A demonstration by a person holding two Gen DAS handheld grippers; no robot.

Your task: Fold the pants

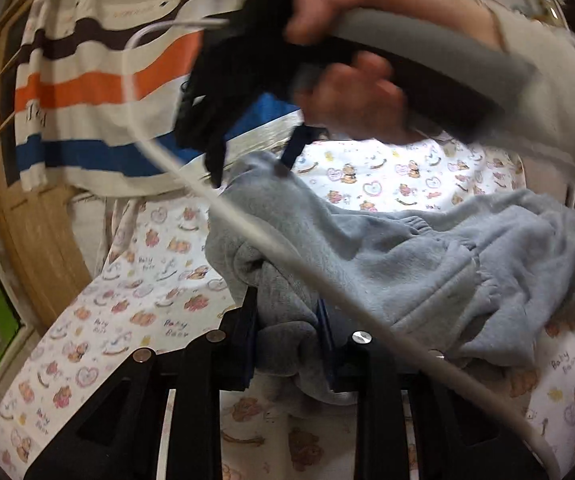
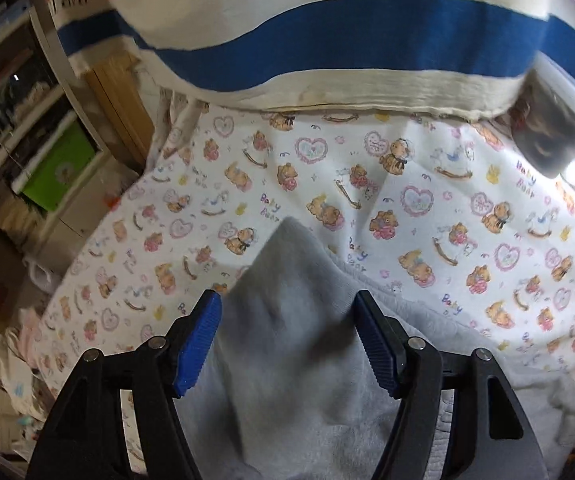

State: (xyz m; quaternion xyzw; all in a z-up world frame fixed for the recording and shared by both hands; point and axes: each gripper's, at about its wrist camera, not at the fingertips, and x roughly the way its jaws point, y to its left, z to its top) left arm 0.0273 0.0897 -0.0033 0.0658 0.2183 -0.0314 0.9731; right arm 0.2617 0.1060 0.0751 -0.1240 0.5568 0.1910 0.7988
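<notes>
The left tongs [image 1: 287,344] pinch a bunched fold of the grey pants [image 1: 427,264], which lie crumpled on the bear-print sheet [image 2: 407,200]. Above the pants the right tongs [image 2: 289,340] stand spread, gripping nothing. The white cable [image 1: 287,256] draped over the pants may snag them.

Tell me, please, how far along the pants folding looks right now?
Done: no neat fold shows; the grey pants lie bunched on the bear-print sheet. In hand: the left gripper is clamped on a bunch of the fabric; the right gripper is open over it. Left: flattening and folding.
</notes>
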